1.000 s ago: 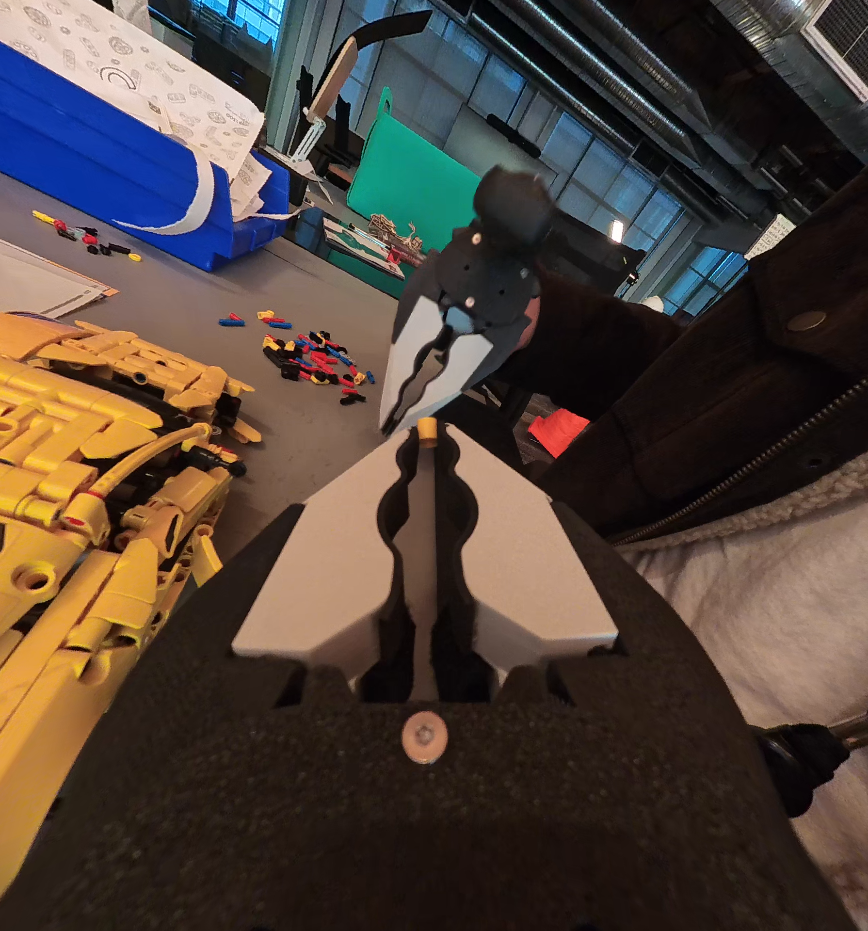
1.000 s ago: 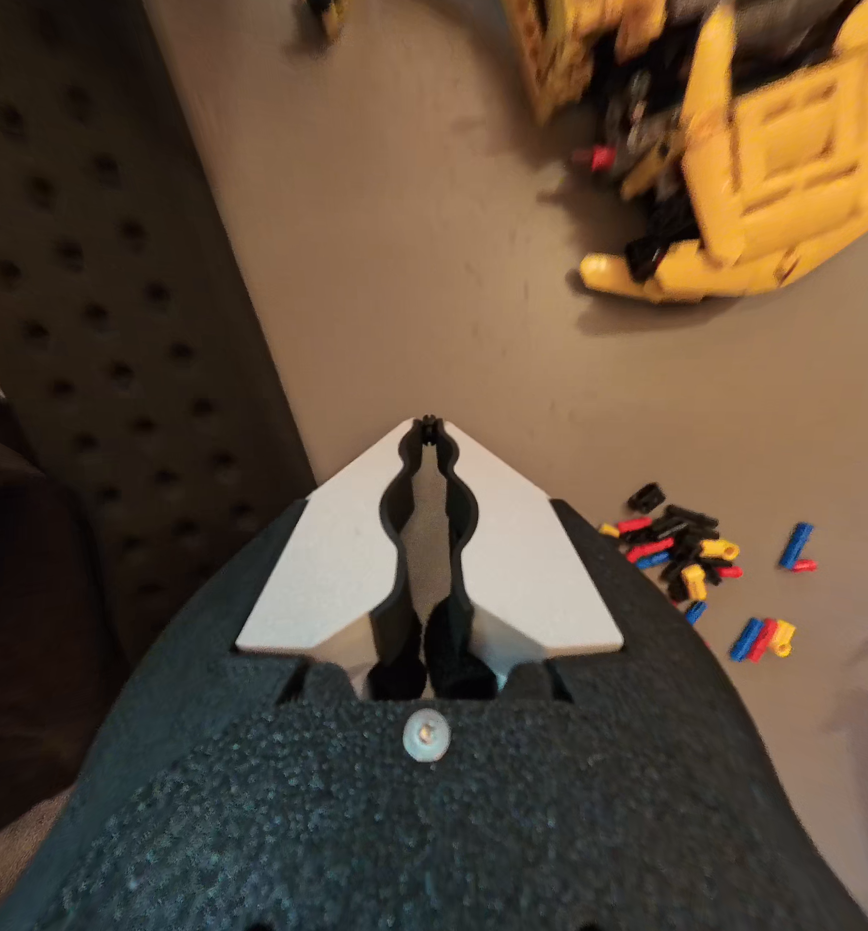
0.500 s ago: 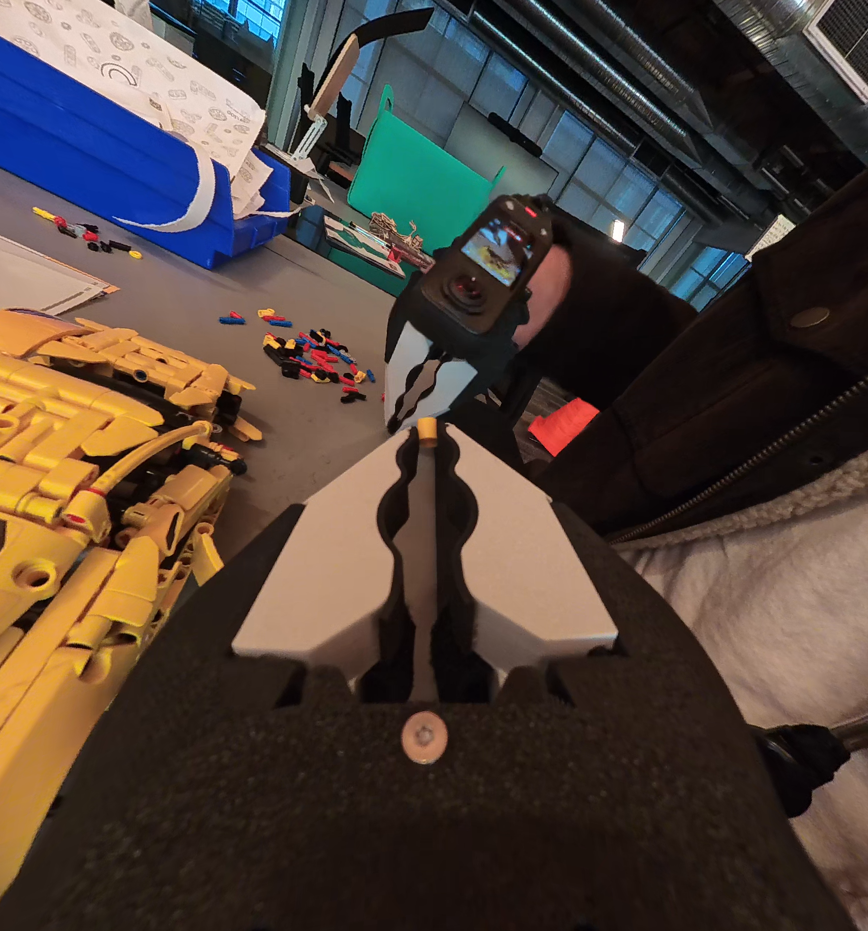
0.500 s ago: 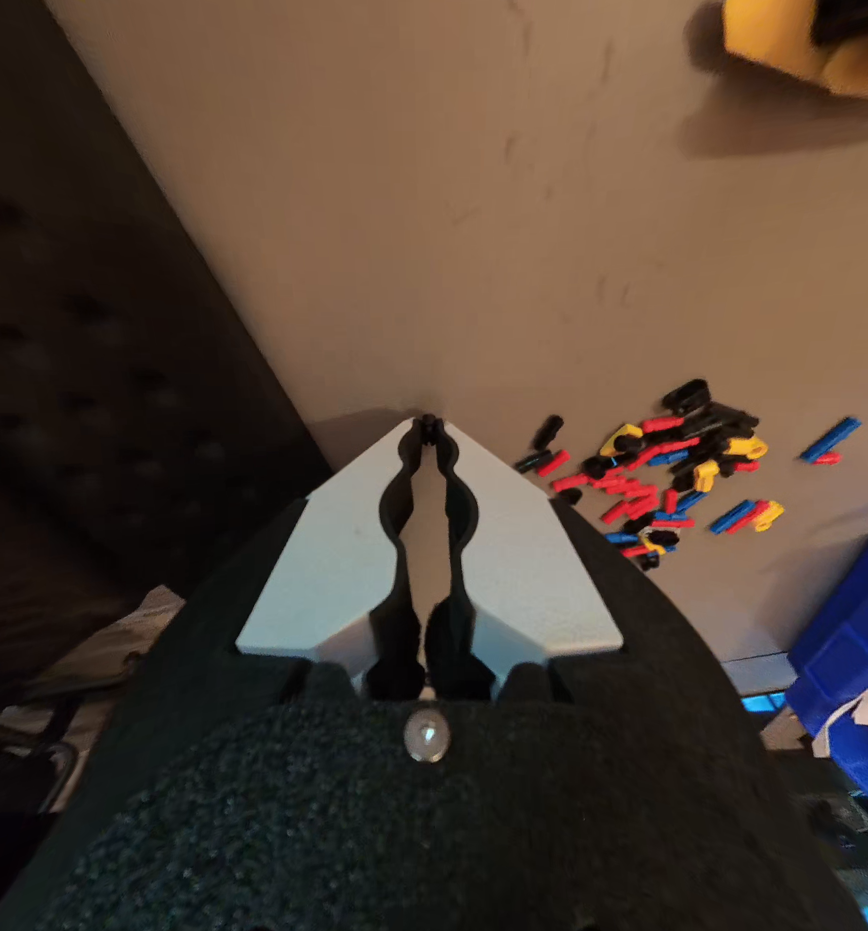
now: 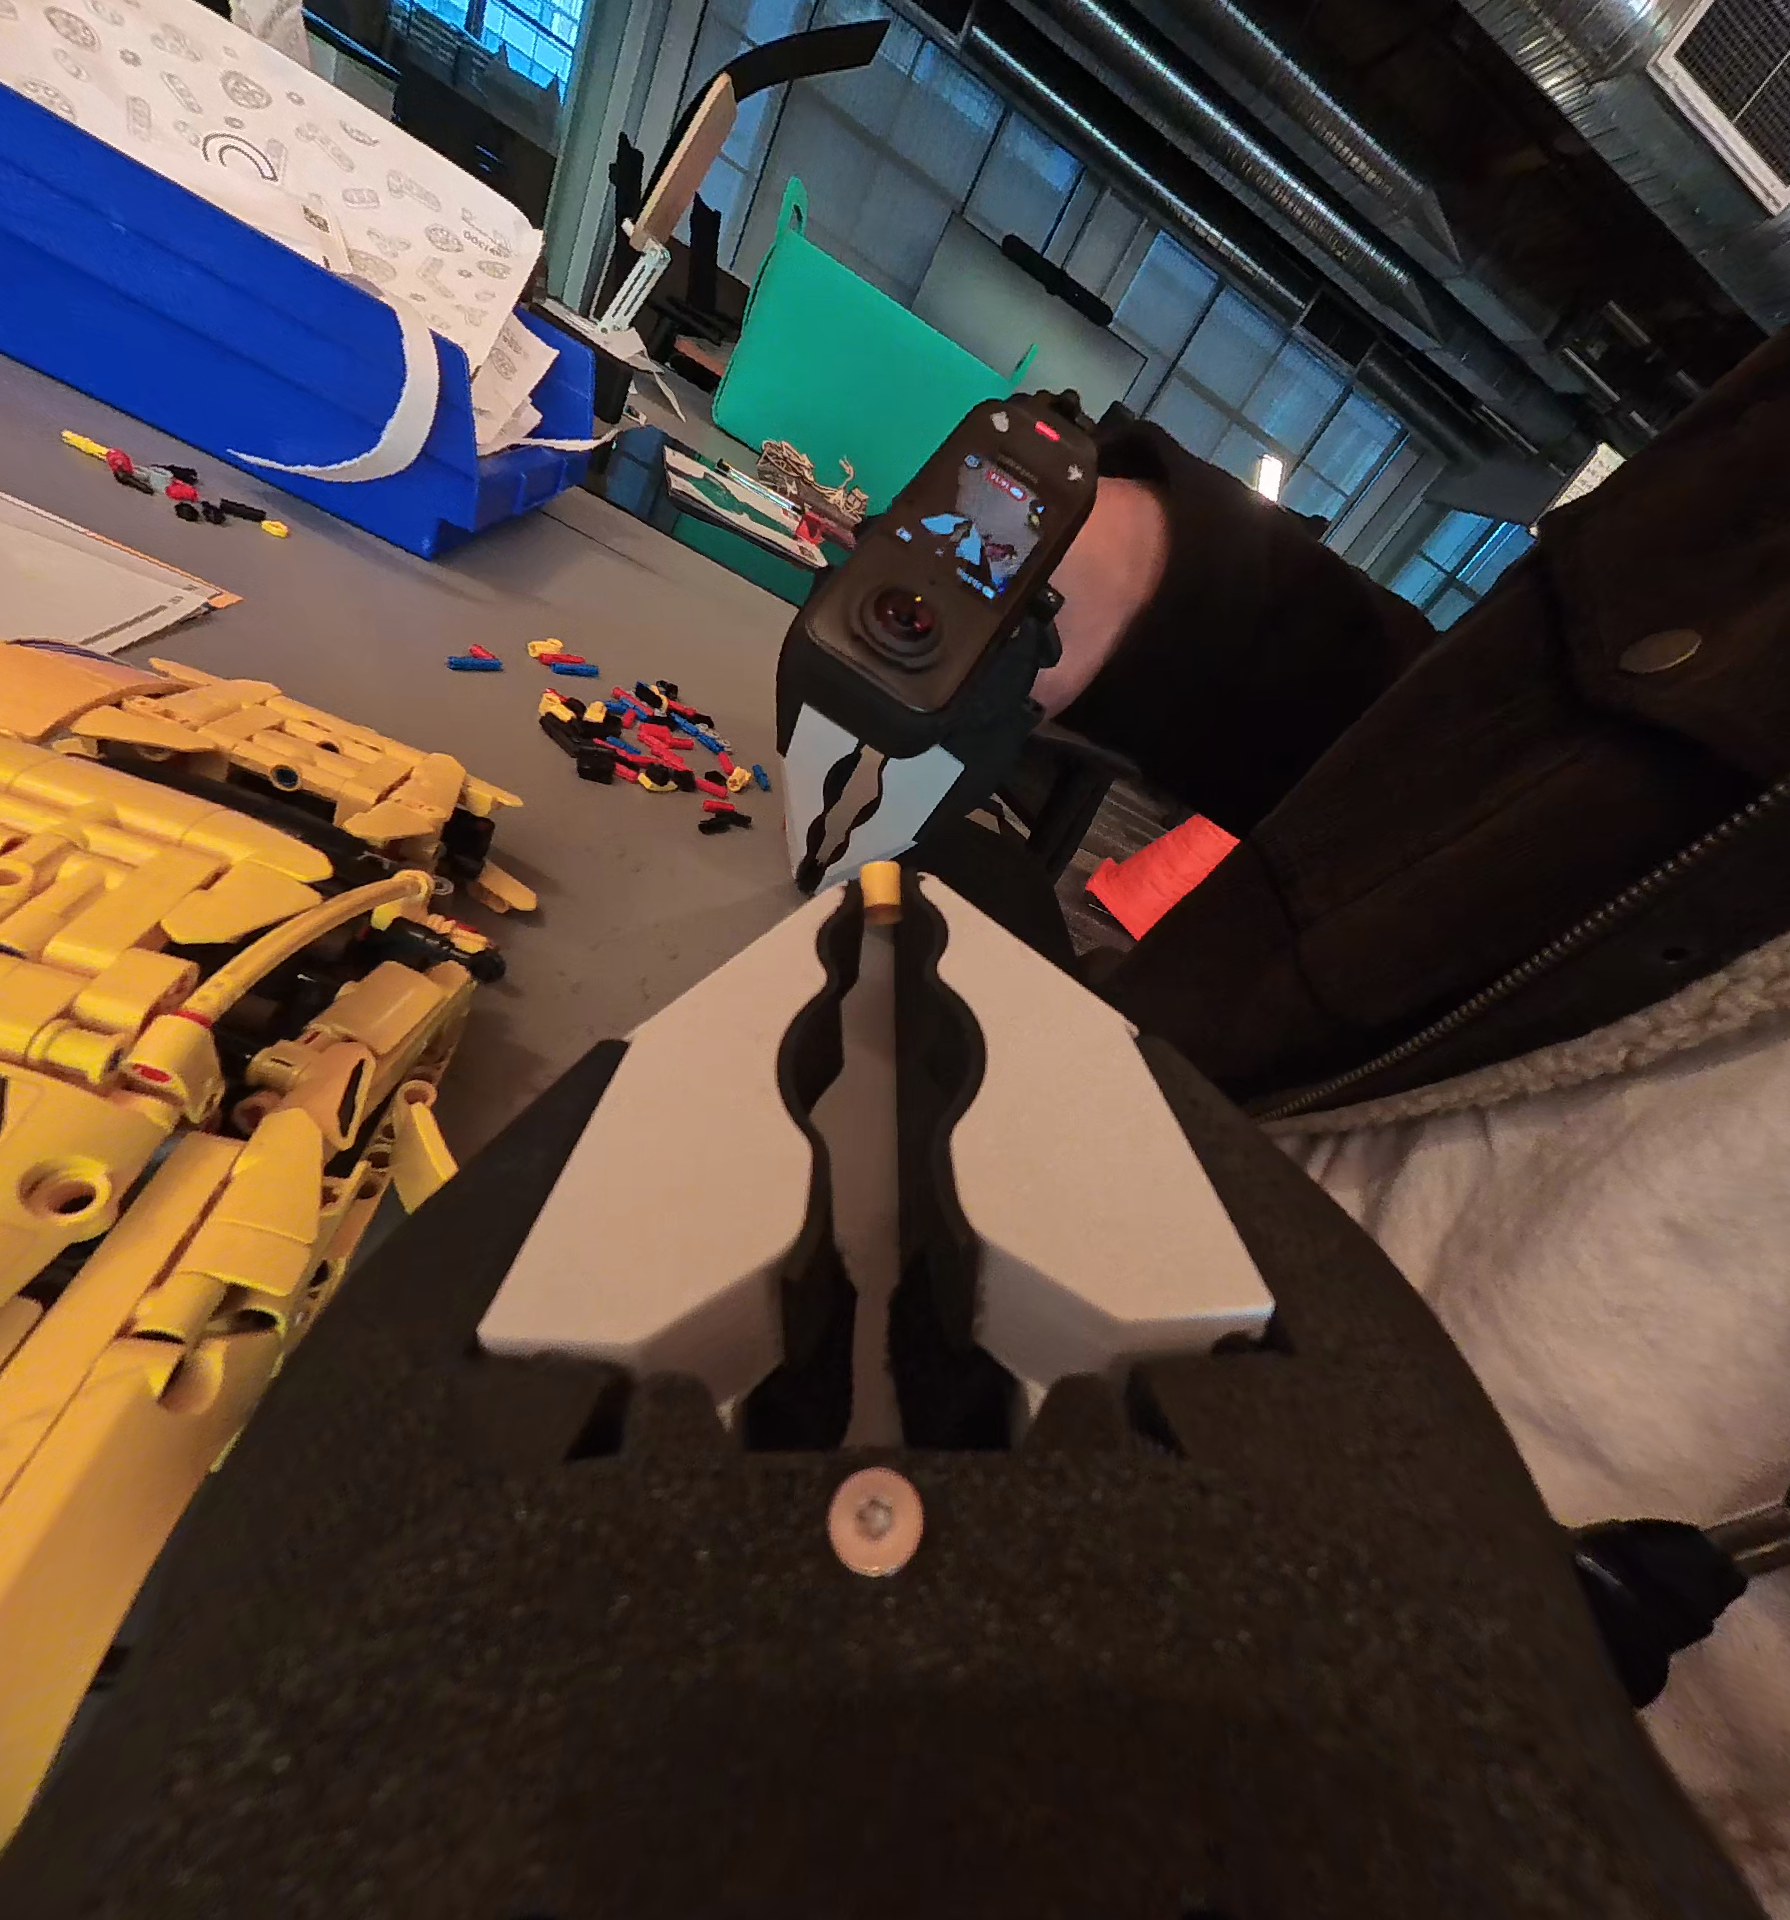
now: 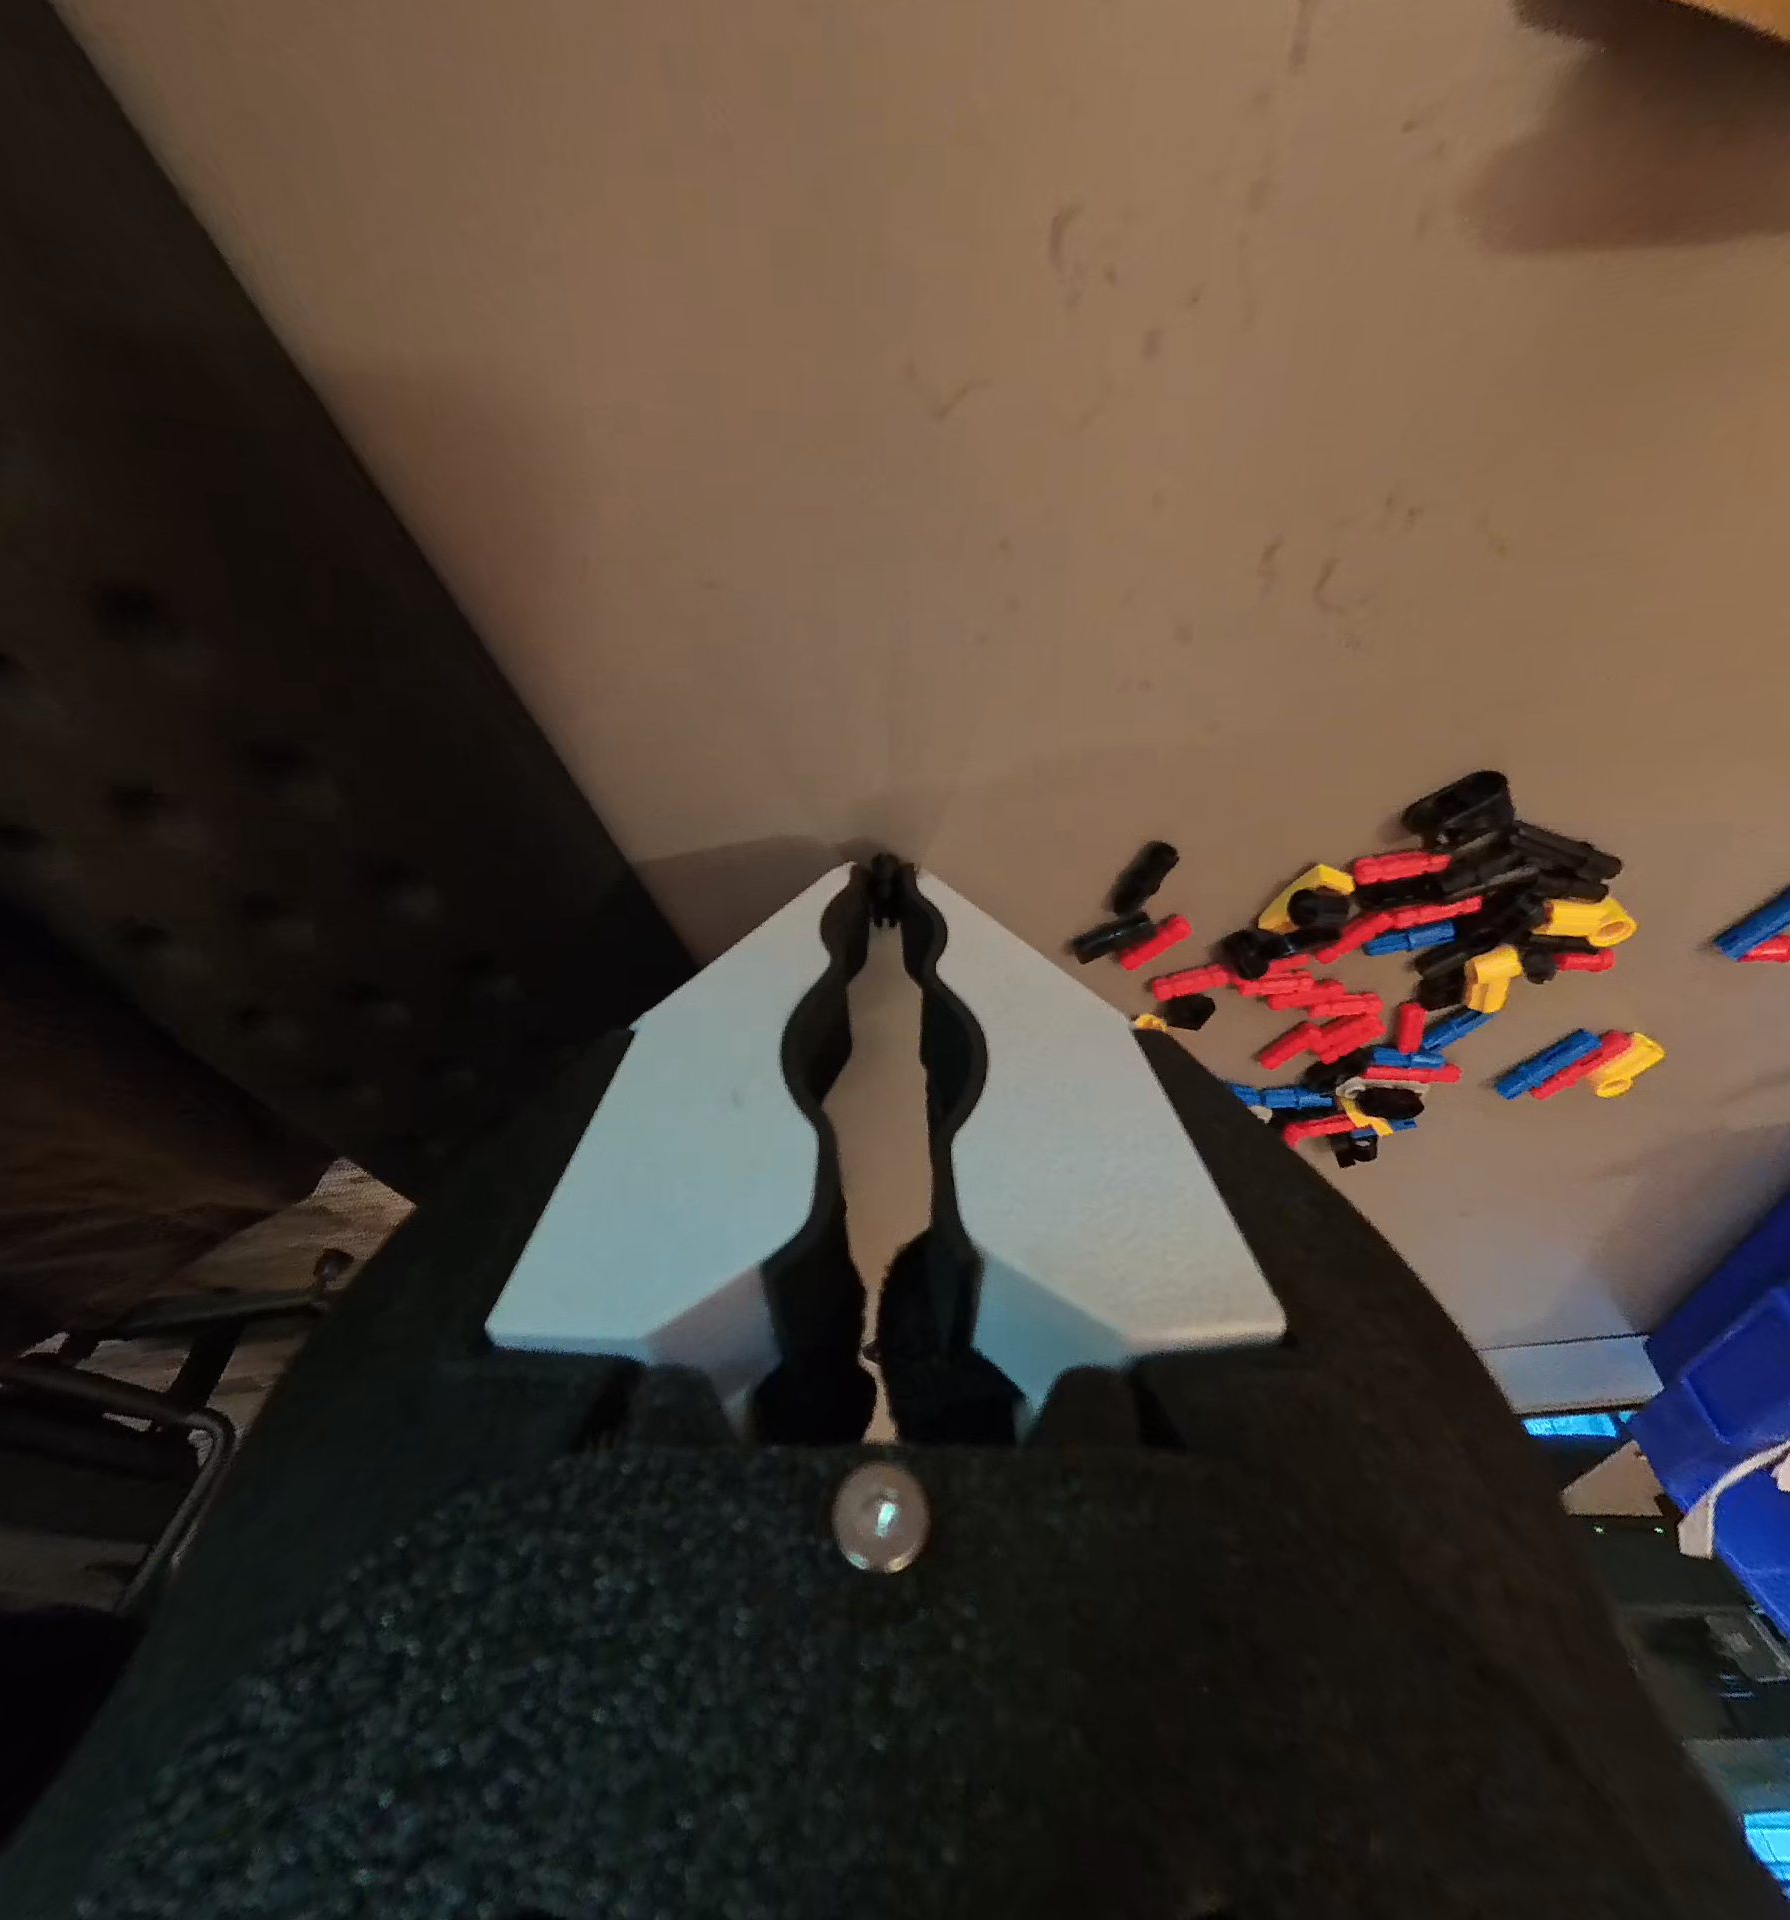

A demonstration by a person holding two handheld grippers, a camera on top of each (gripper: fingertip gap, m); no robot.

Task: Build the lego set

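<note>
Pinched at the very tips of my left gripper (image 5: 878,902) sits a small yellow cylindrical plastic peg (image 5: 880,891), its fingers pressed nearly together around it. Just beyond, my right gripper (image 5: 837,871) points its tips down at the grey tabletop (image 5: 621,862), squeezing a tiny black plastic pin (image 6: 883,891) between closed fingers. Right of that gripper, in its own view, lies a scattered heap of red, blue, black and yellow connector pieces (image 6: 1390,977). To my left rests the large yellow brick-built car model (image 5: 174,935). Farther back stands a blue plastic bin (image 5: 195,301) draped with printed white paper (image 5: 278,166).
</note>
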